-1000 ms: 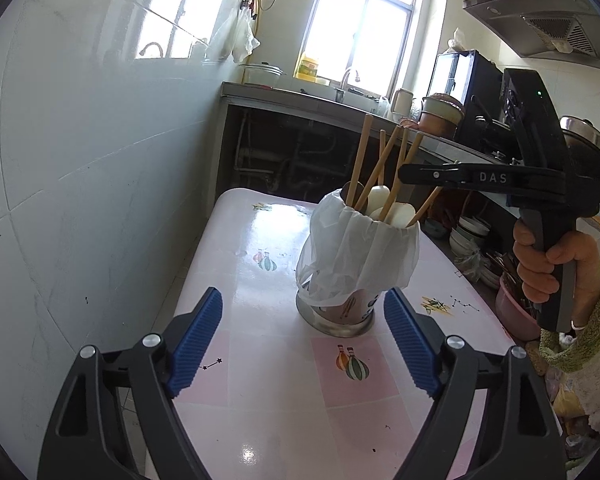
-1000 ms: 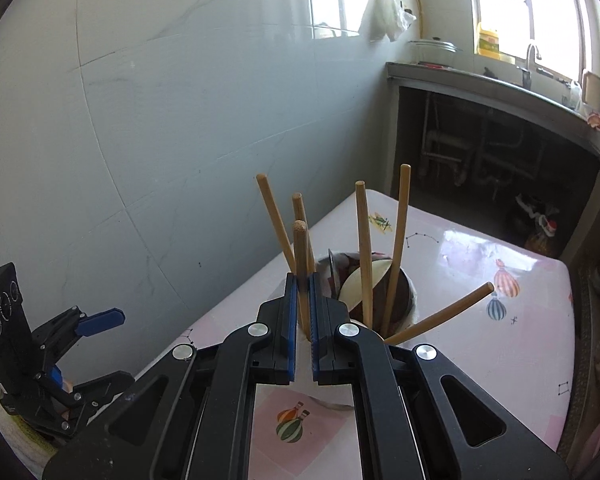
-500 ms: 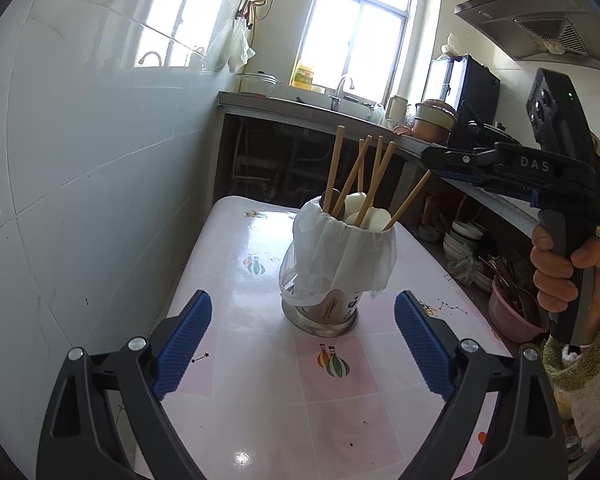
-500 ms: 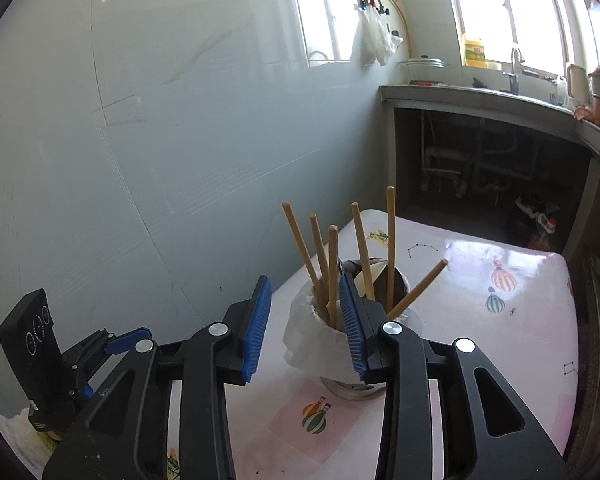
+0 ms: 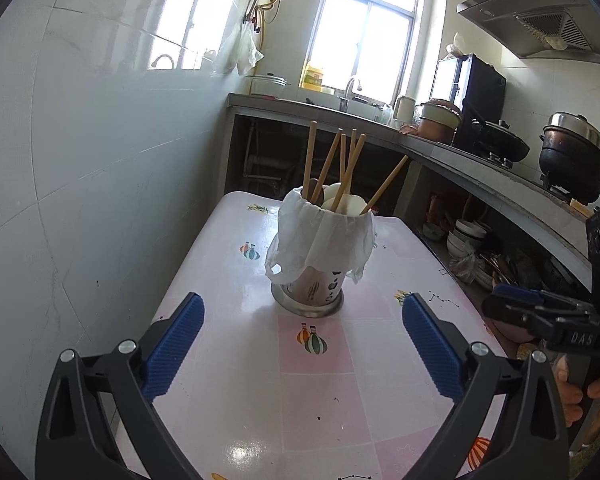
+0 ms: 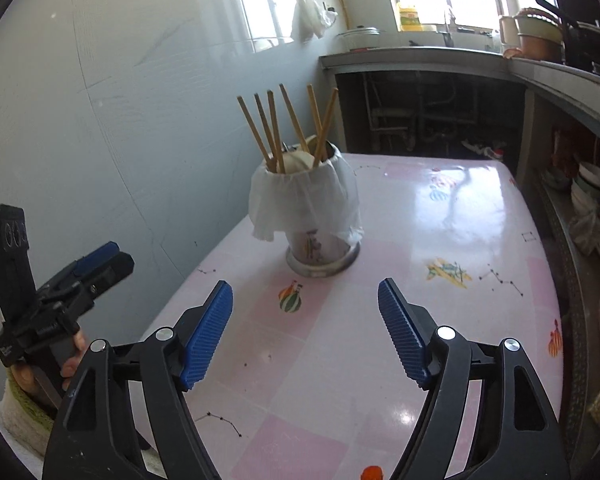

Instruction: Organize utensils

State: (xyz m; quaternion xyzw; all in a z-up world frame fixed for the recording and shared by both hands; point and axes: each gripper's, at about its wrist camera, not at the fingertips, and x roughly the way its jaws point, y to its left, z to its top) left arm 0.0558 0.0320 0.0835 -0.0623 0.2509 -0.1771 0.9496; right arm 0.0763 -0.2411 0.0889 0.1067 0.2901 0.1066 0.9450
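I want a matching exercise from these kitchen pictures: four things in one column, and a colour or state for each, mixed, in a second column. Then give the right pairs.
Things:
1. chopsticks
2. holder
3. table
4. right gripper

States:
A. pink, with balloon pictures
B. open and empty
C. stand upright in the holder
D. draped with a white bag

Pairs: 1-C, 2-D, 3-A, 4-B

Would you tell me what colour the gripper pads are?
Blue, ribbed pads on black fingers; the right wrist view shows them best.
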